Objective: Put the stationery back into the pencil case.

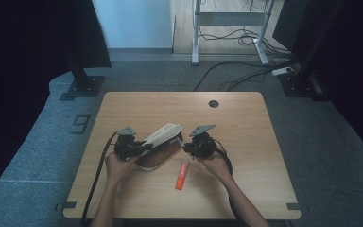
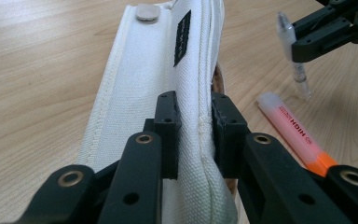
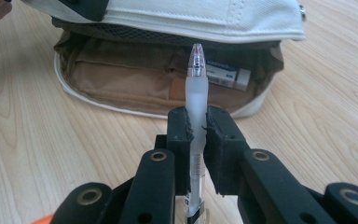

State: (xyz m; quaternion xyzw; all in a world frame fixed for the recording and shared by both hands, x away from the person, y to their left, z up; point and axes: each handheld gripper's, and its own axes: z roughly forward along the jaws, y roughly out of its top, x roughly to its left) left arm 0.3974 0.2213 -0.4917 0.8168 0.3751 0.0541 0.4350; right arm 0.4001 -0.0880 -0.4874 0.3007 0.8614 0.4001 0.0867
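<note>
A white fabric pencil case (image 1: pixel 160 144) with a brown lining lies open at the middle of the table. My left gripper (image 2: pixel 195 116) is shut on the raised white lid (image 2: pixel 168 70) and holds it up. My right gripper (image 3: pixel 197 123) is shut on a frosted clear pen (image 3: pixel 195 88), whose tip points at the case's open mouth (image 3: pixel 158 74). In the high view the right gripper (image 1: pixel 187 147) sits just right of the case, the left gripper (image 1: pixel 144 148) just left of it. Inside the case lies a small white-and-blue item (image 3: pixel 226 74).
An orange highlighter (image 1: pixel 182 174) lies on the wooden table (image 1: pixel 246 142) in front of the case, between the person's hands; it also shows to the right of the lid (image 2: pixel 293 133). A round cable hole (image 1: pixel 213 103) is near the table's far edge.
</note>
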